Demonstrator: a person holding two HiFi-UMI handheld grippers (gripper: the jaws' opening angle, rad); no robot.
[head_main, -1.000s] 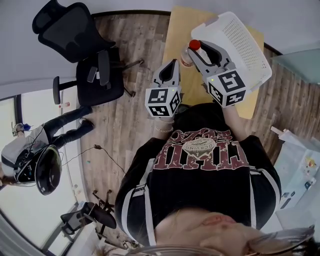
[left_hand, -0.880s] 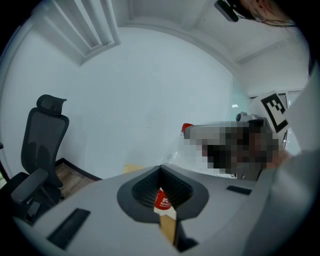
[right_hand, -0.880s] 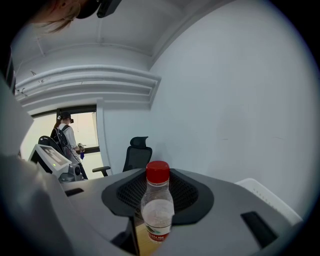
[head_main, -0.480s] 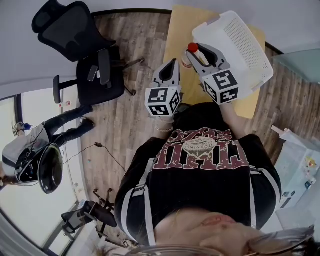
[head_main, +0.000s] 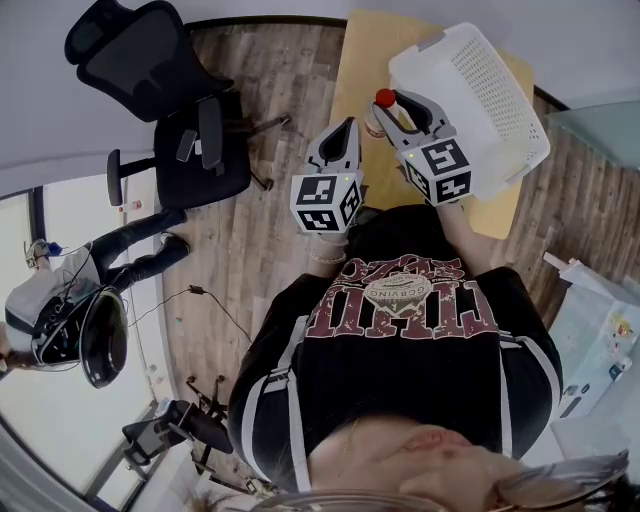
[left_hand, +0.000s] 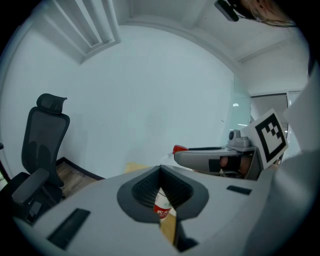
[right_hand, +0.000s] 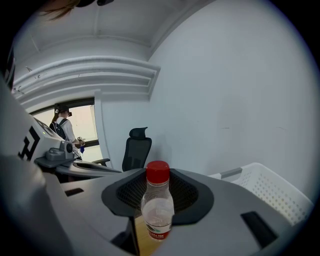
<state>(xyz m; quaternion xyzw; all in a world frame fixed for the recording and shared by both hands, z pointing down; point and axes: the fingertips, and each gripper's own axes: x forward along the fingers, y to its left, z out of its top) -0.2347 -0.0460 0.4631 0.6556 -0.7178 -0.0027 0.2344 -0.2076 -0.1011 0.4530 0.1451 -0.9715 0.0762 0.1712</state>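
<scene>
My right gripper is shut on a clear plastic bottle with a red cap and a red label, held upright over the yellow table. Whether the bottle's base touches the table I cannot tell. My left gripper hangs just left of it, jaws shut with nothing between them. In the left gripper view the bottle's label shows beyond the closed jaws, and the right gripper reaches in from the right.
A white perforated basket lies on the table right of the bottle; its rim shows in the right gripper view. A black office chair stands on the wood floor at left. Another person is by the window.
The right gripper with the bottle has shifted a little toward the left gripper and turned, bringing more of the basket into its view. The left gripper has stayed put.
</scene>
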